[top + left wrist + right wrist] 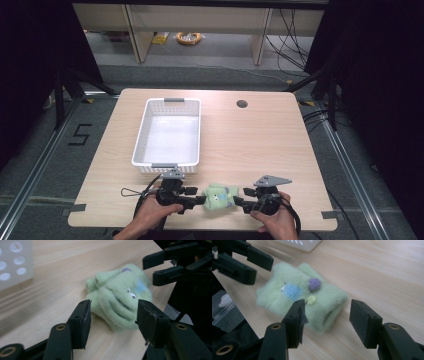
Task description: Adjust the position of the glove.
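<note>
Left gripper (199,200) spread wide, jaws flanking the near end of a green felt bundle (120,298) without closing on it, nothing gripped. Right gripper (239,202) likewise wide open, one pad just beside the bundle's rolled end, the other standing clear over bare wood. Bundle lying flat on the table (250,145) between the two grippers, close to the near edge, with a purple pom-pom (314,284), a blue patch (291,290) and a yellow button (311,299) on top. White perforated basket (169,131) just beyond the left gripper, left of centre, its short wall near the bundle. Broad open tabletop to the right and far side, up to a round hole (242,104) near the far edge.
</note>
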Action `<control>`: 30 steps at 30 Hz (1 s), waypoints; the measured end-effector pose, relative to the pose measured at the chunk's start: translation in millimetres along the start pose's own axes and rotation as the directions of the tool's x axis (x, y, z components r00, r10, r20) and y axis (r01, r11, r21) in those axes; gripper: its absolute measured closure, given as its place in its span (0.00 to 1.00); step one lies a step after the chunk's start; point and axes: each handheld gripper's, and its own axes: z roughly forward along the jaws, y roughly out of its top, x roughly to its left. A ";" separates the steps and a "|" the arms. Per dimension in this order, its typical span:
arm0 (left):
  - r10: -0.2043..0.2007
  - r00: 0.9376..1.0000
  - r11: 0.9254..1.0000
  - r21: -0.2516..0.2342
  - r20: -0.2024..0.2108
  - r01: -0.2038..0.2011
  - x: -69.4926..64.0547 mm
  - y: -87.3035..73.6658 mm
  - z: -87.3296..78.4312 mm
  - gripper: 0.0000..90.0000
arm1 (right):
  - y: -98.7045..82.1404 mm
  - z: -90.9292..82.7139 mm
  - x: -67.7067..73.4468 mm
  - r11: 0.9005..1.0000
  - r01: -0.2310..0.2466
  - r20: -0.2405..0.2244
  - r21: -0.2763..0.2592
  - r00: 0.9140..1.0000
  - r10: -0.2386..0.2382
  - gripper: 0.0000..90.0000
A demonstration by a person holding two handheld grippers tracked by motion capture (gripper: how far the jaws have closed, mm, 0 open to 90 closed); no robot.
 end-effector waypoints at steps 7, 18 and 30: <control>-0.066 0.998 0.996 0.054 0.005 0.066 2.0 -4.7 20.9 0.41 | 5.2 20.9 -7.0 0.997 -0.018 -0.023 0.075 1.000 0.020 0.51; -0.070 0.998 0.996 0.062 0.008 0.069 5.7 -4.4 30.2 0.54 | 1.7 33.7 -9.5 0.995 -0.028 -0.064 0.095 0.997 0.034 0.57; -0.030 0.998 0.998 0.054 0.050 0.027 6.3 -4.1 31.5 0.75 | -0.8 33.3 -11.5 0.999 -0.007 -0.110 0.051 0.994 0.013 0.75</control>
